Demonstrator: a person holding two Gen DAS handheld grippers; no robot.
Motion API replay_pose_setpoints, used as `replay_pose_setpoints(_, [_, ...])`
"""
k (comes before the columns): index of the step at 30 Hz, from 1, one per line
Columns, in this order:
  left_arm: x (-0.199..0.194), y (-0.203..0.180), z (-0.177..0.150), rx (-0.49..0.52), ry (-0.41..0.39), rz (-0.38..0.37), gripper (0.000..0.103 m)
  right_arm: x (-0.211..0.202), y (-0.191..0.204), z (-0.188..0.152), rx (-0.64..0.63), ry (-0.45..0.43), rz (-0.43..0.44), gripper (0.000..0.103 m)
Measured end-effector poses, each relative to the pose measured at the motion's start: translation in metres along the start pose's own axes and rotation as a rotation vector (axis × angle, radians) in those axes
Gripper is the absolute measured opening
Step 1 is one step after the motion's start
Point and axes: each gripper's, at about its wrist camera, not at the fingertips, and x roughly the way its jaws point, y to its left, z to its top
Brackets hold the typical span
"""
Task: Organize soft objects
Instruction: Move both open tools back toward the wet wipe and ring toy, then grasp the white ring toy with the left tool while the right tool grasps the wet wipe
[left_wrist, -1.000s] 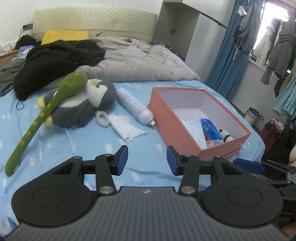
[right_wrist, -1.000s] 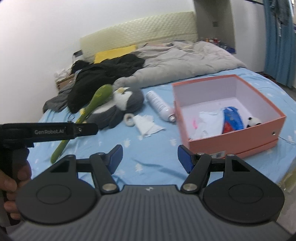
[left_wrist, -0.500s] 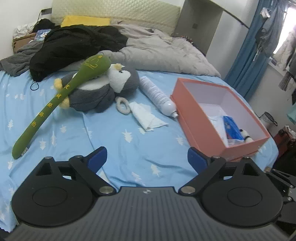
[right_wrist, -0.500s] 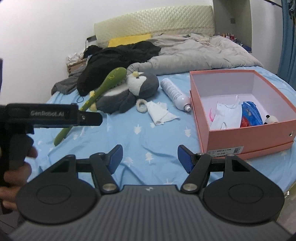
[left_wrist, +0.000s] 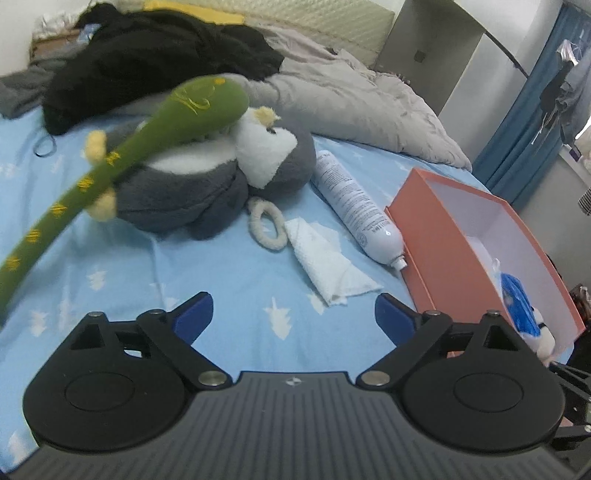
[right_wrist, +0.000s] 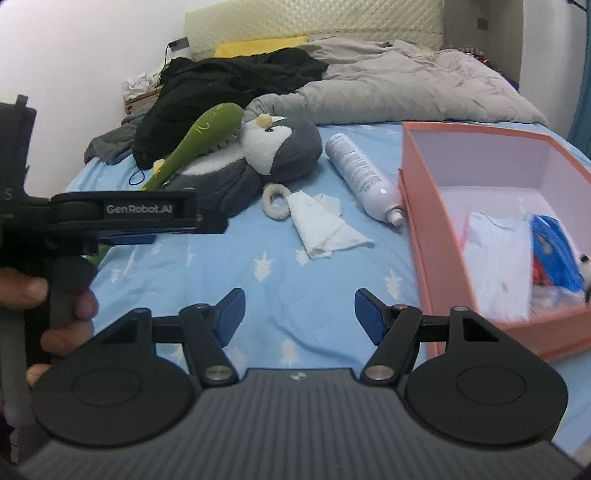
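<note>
Hovering over the blue bed sheet (left_wrist: 229, 280) with the left gripper (left_wrist: 293, 314), jaws wide, closing slightly, nothing between them. Holding the right gripper (right_wrist: 299, 314) partly open, likewise empty. Lying left of the pink box (right_wrist: 417, 229): a grey penguin toy (left_wrist: 207, 184), with a long green plush stick (left_wrist: 155, 122) resting across it. Sitting between penguin and box: a fuzzy ring (left_wrist: 266, 229), a crumpled white tissue (left_wrist: 328, 266) just beside the ring, and a white bottle (left_wrist: 351, 199) with its cap almost touching the box wall. Probably handling as light and squashy, the penguin giving under the pads, so taking hold at the narrower head or a fold of the body, not the broad middle. Likely drooping if lifted, the green stick; gripping near its thick end.
</note>
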Motion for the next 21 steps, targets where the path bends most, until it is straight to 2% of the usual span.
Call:
replay_pose_setpoints(3, [0.03, 0.008, 0.008, -0.002, 0.005, -0.01, 0.08, 0.03, 0.0, 0.011, -0.01, 0.014, -0.007, 0.068])
replay_pose_setpoints(4, [0.041, 0.011, 0.012, -0.004, 0.013, -0.03, 0.069, 0.041, -0.001, 0.014, -0.014, 0.017, -0.009, 0.068])
replay_pose_setpoints(5, [0.051, 0.013, 0.014, -0.004, 0.023, -0.031, 0.063, 0.052, -0.001, 0.018, -0.021, 0.017, -0.013, 0.068])
replay_pose_setpoints(14, [0.13, 0.037, 0.036, -0.047, 0.029, -0.053, 0.05, 0.143, -0.011, 0.034, -0.037, 0.034, -0.047, 0.067])
replay_pose_setpoints(18, [0.158, 0.043, 0.043, -0.065, 0.036, -0.052, 0.045, 0.17, -0.013, 0.036, -0.053, 0.041, -0.066, 0.067])
replay_pose_setpoints(21, [0.172, 0.044, 0.048, -0.078, 0.031, -0.06, 0.044, 0.183, -0.017, 0.038, -0.06, 0.042, -0.069, 0.063])
